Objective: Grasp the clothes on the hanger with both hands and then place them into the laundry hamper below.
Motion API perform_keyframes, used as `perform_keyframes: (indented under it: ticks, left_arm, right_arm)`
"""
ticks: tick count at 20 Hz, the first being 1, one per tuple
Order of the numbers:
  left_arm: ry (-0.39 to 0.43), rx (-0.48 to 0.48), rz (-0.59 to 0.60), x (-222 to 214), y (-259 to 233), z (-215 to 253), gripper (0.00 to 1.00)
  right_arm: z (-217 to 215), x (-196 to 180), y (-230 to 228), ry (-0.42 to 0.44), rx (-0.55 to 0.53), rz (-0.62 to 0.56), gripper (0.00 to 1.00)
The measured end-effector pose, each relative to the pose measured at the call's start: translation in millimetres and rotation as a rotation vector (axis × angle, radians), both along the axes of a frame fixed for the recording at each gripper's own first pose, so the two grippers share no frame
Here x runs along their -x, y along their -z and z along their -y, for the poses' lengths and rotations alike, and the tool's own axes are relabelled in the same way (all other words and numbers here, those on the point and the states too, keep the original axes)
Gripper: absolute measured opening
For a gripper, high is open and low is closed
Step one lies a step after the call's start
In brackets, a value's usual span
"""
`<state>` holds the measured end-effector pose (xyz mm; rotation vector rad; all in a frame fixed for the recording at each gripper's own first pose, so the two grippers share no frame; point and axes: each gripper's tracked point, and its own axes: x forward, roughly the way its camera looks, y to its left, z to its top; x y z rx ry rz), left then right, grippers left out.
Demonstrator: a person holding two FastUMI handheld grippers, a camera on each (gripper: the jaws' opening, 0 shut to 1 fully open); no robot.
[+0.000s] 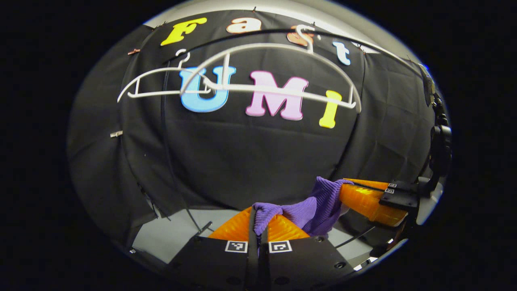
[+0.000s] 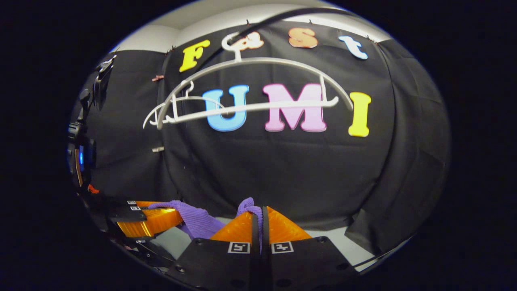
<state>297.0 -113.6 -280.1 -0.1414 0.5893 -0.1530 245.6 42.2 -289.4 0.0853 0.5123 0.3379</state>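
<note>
Fingers (image 1: pixel 242 226) of the left gripper (image 1: pixel 258 230) are pressed together on a fold of the purple garment (image 1: pixel 311 210), and the orange fingers (image 2: pixel 278 226) of the right gripper (image 2: pixel 258 224) are likewise clamped on its other end. The knit cloth is off the white hangers (image 1: pixel 242 85), which hang bare on the rod far above, and it stretches between the two grippers, sagging slightly in the middle. In the left gripper view the right gripper sits at the right, near; in the right gripper view the left one sits low at the left.

The laundry hamper lies out of sight, so its place below is a guess. The risk now is a thin pinch: only a small tuft of cloth shows between each pair of fingers, and pulling the hands apart could slip it free. Letting go unevenly, or off to one side, could drape the garment over the hamper's edge or drop it on the floor.
</note>
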Motion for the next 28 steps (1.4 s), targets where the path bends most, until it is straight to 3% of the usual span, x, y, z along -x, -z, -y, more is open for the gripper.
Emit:
perform_keyframes:
  ticks: [4, 10, 14, 18, 20, 21, 23, 24, 28]
  left_arm:
    - [-0.007, 0.007, -0.17, 17.4, 75.6, 9.5, 0.05]
    - [0.034, -0.067, -0.414, 57.3, 173.3, 19.9, 0.05]
    - [0.053, -0.105, -0.533, 75.2, 216.5, 26.6, 0.05]
    - [0.056, -0.108, -0.63, 90.9, 238.5, 29.9, 0.05]
    - [0.06, -0.1, -0.645, 91.2, 239.6, 31.7, 0.07]
    - [0.07, -0.093, -0.643, 91.3, 243.1, 34.3, 0.1]
    - [0.066, -0.087, -0.638, 91.5, 254.8, 38.4, 0.66]
    - [0.066, -0.079, -0.643, 91.6, 232.2, 35.5, 0.93]
    - [0.053, -0.046, -0.623, 88.3, 227.6, 38.5, 0.95]
  right_arm:
    - [9.9, 24.5, 78.3, -0.015, 0.064, -0.176, 0.04]
    - [-0.3, 62.1, 175.9, -0.076, 0.167, -0.437, 0.08]
    - [-1.0, 83.5, 208.2, -0.066, 0.191, -0.591, 0.05]
    - [0.8, 93.3, 220.7, -0.037, 0.182, -0.664, 0.06]
    - [-1.9, 90.6, 215.8, -0.027, 0.176, -0.662, 0.12]
    - [-3.3, 88.8, 214.3, -0.018, 0.185, -0.661, 0.22]
    - [2.6, 89.3, 209.8, -0.001, 0.201, -0.663, 0.72]
    - [1.2, 90.2, 213.0, 0.008, 0.196, -0.664, 0.97]
    - [-7.2, 91.1, 200.4, 0.013, 0.187, -0.654, 0.99]
